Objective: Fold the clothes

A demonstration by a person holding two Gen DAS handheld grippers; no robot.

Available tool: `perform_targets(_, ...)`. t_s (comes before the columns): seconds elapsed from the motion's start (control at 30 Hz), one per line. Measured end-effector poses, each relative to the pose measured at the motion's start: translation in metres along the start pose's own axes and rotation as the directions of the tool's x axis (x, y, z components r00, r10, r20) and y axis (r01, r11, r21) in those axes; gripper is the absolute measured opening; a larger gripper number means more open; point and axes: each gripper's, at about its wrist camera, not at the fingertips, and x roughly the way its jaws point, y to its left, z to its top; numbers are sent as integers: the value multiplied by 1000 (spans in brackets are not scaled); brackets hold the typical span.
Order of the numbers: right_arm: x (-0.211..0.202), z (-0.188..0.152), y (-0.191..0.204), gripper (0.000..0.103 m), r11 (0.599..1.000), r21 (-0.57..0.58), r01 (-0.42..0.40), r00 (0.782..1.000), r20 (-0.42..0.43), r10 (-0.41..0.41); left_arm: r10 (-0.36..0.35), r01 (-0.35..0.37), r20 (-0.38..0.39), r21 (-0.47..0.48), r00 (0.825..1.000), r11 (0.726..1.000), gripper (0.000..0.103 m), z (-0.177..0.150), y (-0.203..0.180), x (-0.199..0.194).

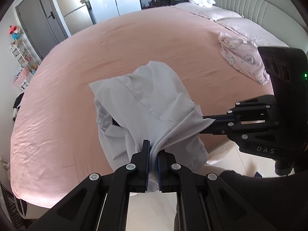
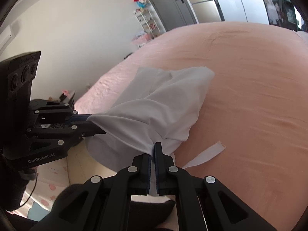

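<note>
Left wrist view: the left gripper (image 1: pixel 153 154) has its jaws clamped tight on a bunched edge of a pale grey-white garment (image 1: pixel 150 104), the cloth squeezed between the blue pads. From the right of that view, the right gripper (image 1: pixel 207 123) reaches in sideways, its jaws likewise pinched on another edge of the same garment. Between the two grips the cloth hangs slack and rumpled, held up above the near edge of a bed covered in a salmon-pink sheet (image 1: pixel 77 77); its far end drapes onto the sheet. In the right wrist view, the right gripper (image 2: pixel 154 154) nips the cloth in closed jaws while the left gripper (image 2: pixel 92 123) holds the opposite edge from the left. A narrow white strip (image 2: pixel 206 156) lies flat on the sheet just beside the garment. Farther up the bed, a pink printed garment (image 1: pixel 242 57) lies crumpled near the pillows (image 1: pixel 240 27), before a padded headboard (image 1: pixel 240 0). A grey door (image 1: pixel 38 25) stands beyond the bed.
</note>
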Motion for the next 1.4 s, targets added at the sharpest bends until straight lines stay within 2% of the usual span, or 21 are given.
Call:
perform_targets(0.07,5,-2,0,6,1000,-3,21,999,-50,-21,-17,17,-13,-5,1000,1000,7,-3,0,4)
perform_targets(0.1,6,-3,0,11,999,-2,35,997,-67,-35,-29,28,-20,-16,999,999,7,-4,1,5)
perform_targets(0.17,2,-3,-1,29,1000,-4,25,997,-71,-26,-48,47,-14,-48,999,998,7,-4,7,3)
perform_targets(0.23,-8,-1,-3,68,1000,-6,-7,999,-42,7,-67,67,-6,-80,998,995,10,-5,13,0)
perform_targets(0.3,-19,2,-8,76,999,-4,-34,999,-10,34,-102,102,6,-131,995,986,14,-6,22,-4)
perform_targets(0.37,-28,7,-18,76,999,23,-45,999,16,44,-158,162,38,-205,987,965,19,-7,37,-11)
perform_targets(0.43,-35,14,-31,76,996,72,-46,998,39,43,-216,232,86,-278,973,932,36,-9,53,-19)
perform_targets(0.5,-39,19,-49,76,988,146,-55,997,62,46,-243,276,137,-335,960,901,91,-10,68,-29)
perform_targets(0.53,-38,22,-56,76,981,184,-58,997,65,47,-240,282,158,-354,958,892,98,-10,75,-33)
perform_targets(0.6,-35,26,-70,76,967,248,-63,996,75,46,-205,263,188,-377,961,888,100,-7,84,-36)
perform_targets(0.77,-21,39,-91,76,946,320,-58,995,98,28,-169,216,145,-425,975,879,100,8,98,-14)
perform_targets(0.87,-9,47,-100,76,936,344,-69,994,99,37,-177,212,121,-434,977,876,100,20,104,6)
perform_targets(0.93,2,52,-104,76,932,353,-83,995,88,56,-193,221,108,-442,975,869,100,28,106,21)
perform_targets(1.1,30,65,-113,76,928,365,-75,997,58,58,-269,297,128,-479,955,826,100,37,113,52)
perform_targets(1.23,50,72,-115,76,924,375,-81,997,39,72,-238,258,105,-497,966,828,100,40,117,70)
perform_targets(1.4,71,74,-115,76,913,398,-89,996,25,87,-285,306,126,-550,950,777,100,34,127,85)
